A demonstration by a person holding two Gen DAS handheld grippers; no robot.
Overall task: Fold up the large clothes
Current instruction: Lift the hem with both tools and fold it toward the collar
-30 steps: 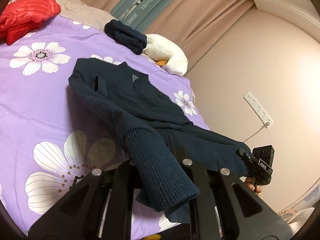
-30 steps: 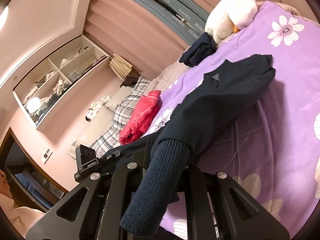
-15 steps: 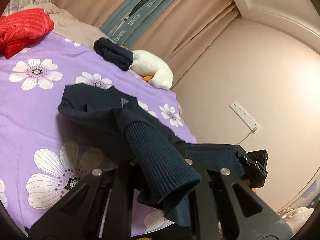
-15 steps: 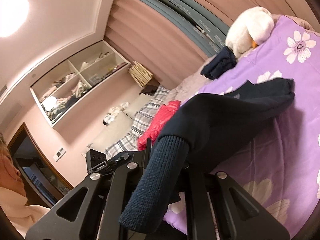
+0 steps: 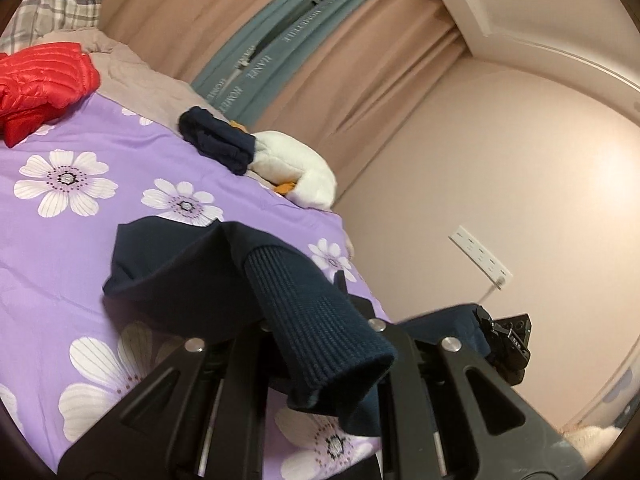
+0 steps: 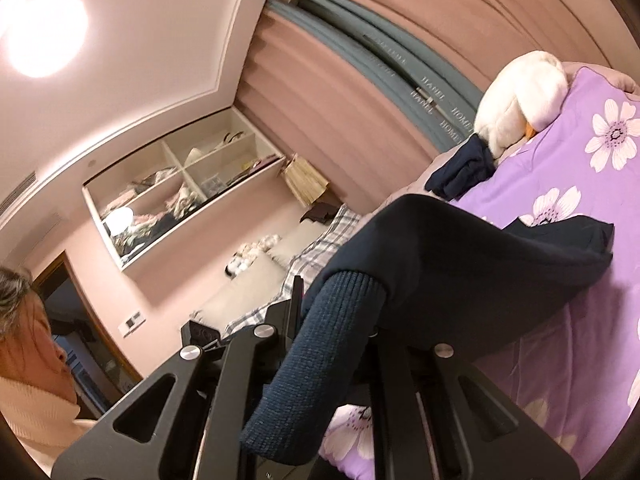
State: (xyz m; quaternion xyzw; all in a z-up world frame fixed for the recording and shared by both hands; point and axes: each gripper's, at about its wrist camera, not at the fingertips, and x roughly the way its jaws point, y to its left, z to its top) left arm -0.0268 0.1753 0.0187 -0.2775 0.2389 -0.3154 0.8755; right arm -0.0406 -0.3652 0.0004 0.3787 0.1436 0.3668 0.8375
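A dark navy sweatshirt (image 5: 180,280) hangs lifted over the purple flowered bedspread (image 5: 60,232); only its far end touches the bed. My left gripper (image 5: 316,320) is shut on the garment at a ribbed cuff (image 5: 320,328) that drapes over the fingers. My right gripper (image 6: 340,320) is shut on the garment at the other ribbed cuff (image 6: 320,360); the sweatshirt body (image 6: 480,256) stretches away to the bed (image 6: 580,320). The right gripper also shows in the left wrist view (image 5: 508,344), holding cloth at the bed's edge.
A folded navy garment (image 5: 216,144) and a white plush duck (image 5: 296,172) lie at the bed's far edge by the curtains. A red down jacket (image 5: 40,88) lies far left. A wall with a socket strip (image 5: 480,256) stands on the right. The person's face (image 6: 28,340) is close.
Both grippers have risen and pulled back with the cuffs. The sweatshirt, which lay spread on the bed, now hangs bunched with most of it off the bedspread.
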